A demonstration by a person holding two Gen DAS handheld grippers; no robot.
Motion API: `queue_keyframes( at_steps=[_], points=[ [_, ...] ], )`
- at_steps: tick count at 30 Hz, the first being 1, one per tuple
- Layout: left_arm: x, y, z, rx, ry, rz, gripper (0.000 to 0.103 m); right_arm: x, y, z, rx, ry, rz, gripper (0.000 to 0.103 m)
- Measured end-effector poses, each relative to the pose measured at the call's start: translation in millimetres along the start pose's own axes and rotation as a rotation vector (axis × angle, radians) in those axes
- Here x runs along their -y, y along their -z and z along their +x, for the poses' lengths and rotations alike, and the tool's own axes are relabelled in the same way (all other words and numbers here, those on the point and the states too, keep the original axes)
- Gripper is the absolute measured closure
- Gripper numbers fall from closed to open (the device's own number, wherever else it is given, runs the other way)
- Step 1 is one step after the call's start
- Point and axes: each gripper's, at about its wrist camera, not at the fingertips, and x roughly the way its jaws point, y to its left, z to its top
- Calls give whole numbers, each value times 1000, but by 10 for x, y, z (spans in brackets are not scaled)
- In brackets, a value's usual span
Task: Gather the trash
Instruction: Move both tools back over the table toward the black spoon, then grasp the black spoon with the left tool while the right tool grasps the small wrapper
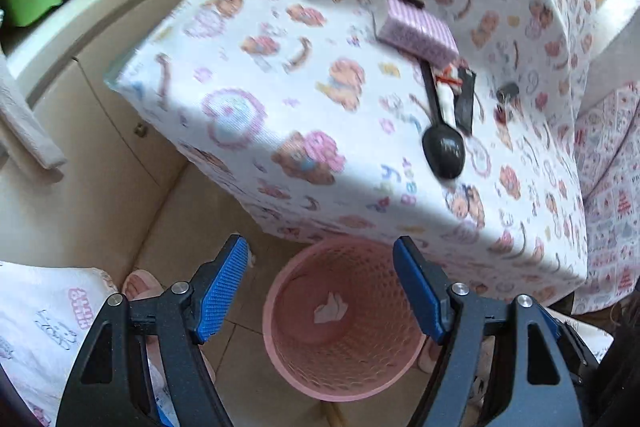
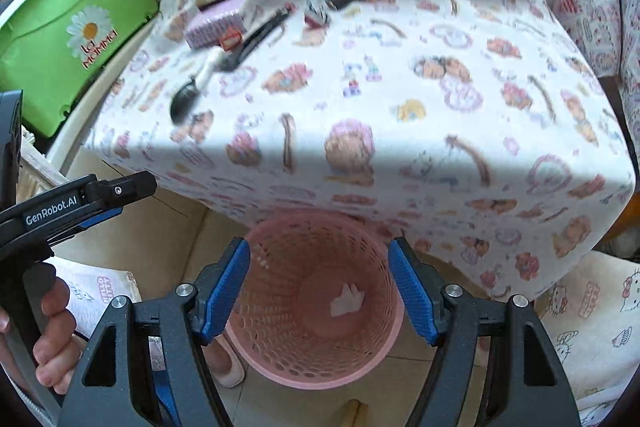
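Note:
A pink mesh bin (image 1: 340, 367) stands on the floor below the table edge, with a white crumpled tissue (image 1: 329, 308) at its bottom; it also shows in the right wrist view (image 2: 316, 367) with the tissue (image 2: 347, 300). My left gripper (image 1: 320, 287) is open and empty above the bin. My right gripper (image 2: 318, 287) is open and empty above it too. On the table lie a black spoon (image 1: 443, 151), a purple striped box (image 1: 420, 33), a white wrapper (image 1: 448, 99) and a small dark piece (image 1: 507, 91). The spoon (image 2: 185, 103) and box (image 2: 216, 25) show in the right wrist view.
The table (image 2: 400, 115) has a cartoon-print cloth. A green plastic tub (image 2: 68, 39) stands to the left. The left gripper's body (image 2: 60, 211) shows at the right view's left edge. Feet in pink slippers (image 1: 140, 285) are beside the bin. A chair with patterned cloth (image 1: 612, 187) is at the right.

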Motion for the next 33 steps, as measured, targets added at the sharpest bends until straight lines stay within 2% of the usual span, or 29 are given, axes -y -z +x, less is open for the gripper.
queue_keyframes(
  at_steps=[4,11,14,21,23,26,30,33],
  points=[
    [48,-105,-225,91,-67,54,30,-30,-114,-187,49,-16,-20,29],
    [130,-472,-542,152,-45,102,30,-51,-573,-508,91,-63,-104,29],
    [154,-586,-615,148,-28,109,30,-25,-739,-637,116,-72,-130,29],
    [374,-725,-567,83,-32,184,30,43,-1036,-766,203,-12,-168,29],
    [449,-778,-491,30,-20,178,32,78,-1077,-735,217,-16,-162,29],
    [608,-859,-324,-82,24,170,48,161,-1084,-612,217,-2,-145,29],
    [809,-911,-133,-175,46,177,71,316,-1071,-410,170,-12,-86,29],
    [941,-883,-19,-203,37,205,73,384,-1094,-369,161,-20,-72,29]
  ],
)
